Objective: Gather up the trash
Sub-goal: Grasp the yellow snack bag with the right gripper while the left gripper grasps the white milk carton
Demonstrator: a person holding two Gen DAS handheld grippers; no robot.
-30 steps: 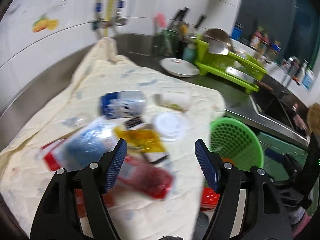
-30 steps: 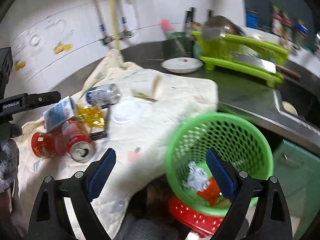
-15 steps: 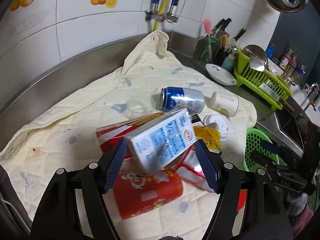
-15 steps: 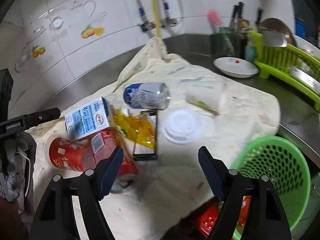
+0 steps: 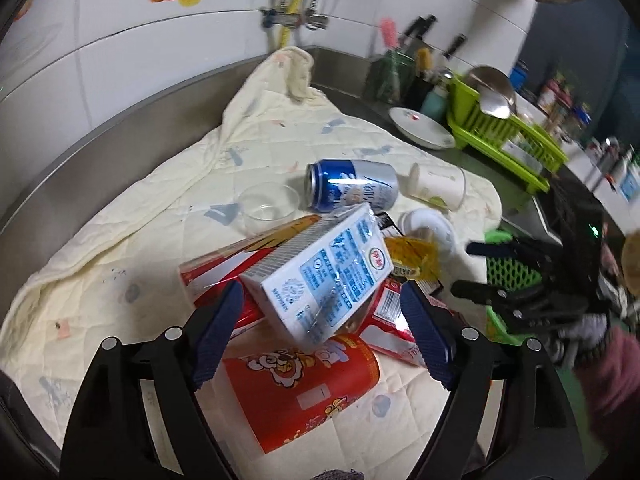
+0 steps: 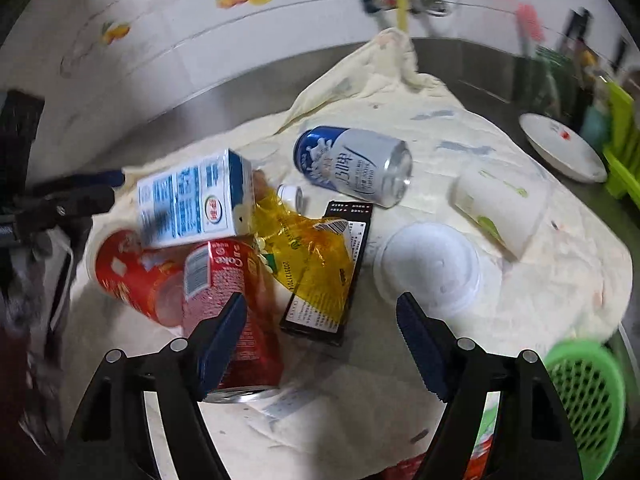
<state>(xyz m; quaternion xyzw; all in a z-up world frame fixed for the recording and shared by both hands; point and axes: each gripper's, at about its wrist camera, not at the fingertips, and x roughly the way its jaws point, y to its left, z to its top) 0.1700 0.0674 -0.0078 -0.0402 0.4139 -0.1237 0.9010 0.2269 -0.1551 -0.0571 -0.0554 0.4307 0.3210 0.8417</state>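
Trash heaped on a cream quilted cloth [image 5: 132, 216] spread over a steel counter [image 5: 80, 148]. A white-and-blue milk carton [image 5: 320, 276] lies tilted atop the pile, directly ahead of the left gripper [image 5: 322, 320] and between the lines of its two blue-padded fingers [image 5: 218, 332]; the jaws stand wide apart and grasp nothing. Beneath the carton lie a red snack cup [image 5: 300, 384] and a red can [image 6: 230, 300]. Beyond it: a blue-and-silver can [image 5: 352, 184] on its side, a clear plastic cup [image 5: 268, 208], a white paper cup [image 5: 438, 186] and a white lid [image 6: 428, 268]. The right gripper [image 6: 322, 332] is likewise fully spread and empty, with the red can beside its left finger and a yellow wrapper [image 6: 308, 248] over a black box [image 6: 332, 276] just ahead. A green basket [image 6: 588, 396] sits at the cloth's near right edge.
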